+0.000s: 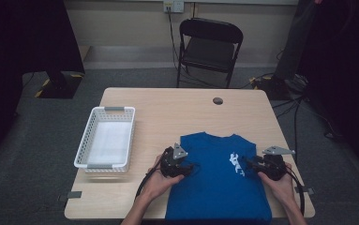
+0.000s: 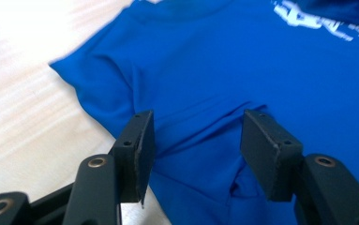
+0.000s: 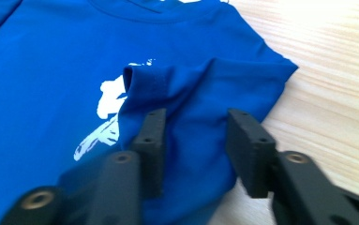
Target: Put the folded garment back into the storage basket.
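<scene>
Right then, the blue T-shirt [image 1: 217, 180] lay flat on the near half of the wooden table [image 1: 168, 108], its collar pointing away from you and its hem reaching the near edge, with a white print [image 1: 236, 164] on the chest towards your right side. Both sleeves had been folded inward over the body. Your left gripper [image 1: 186, 167] sat at the shirt's left edge, low on the fabric; in the left gripper view its jaws stood partly apart with a raised wrinkle of the blue cloth [image 2: 200, 140] between them, the pads not yet pressing on it. Your right gripper [image 1: 251, 164] sat at the shirt's right edge, just beside the print; in the right gripper view its jaws also stood partly apart, astride the folded sleeve [image 3: 191, 93], and a gap showed between the pads and the cloth. Your hands came in from the near edge, one behind each gripper. To the left of the shirt, well apart from it, stood a white perforated basket [image 1: 87, 140]. A small dark round cap [image 1: 218, 101] sat in the table's far side, and a black folding chair [image 1: 208, 47] stood beyond the table.
</scene>
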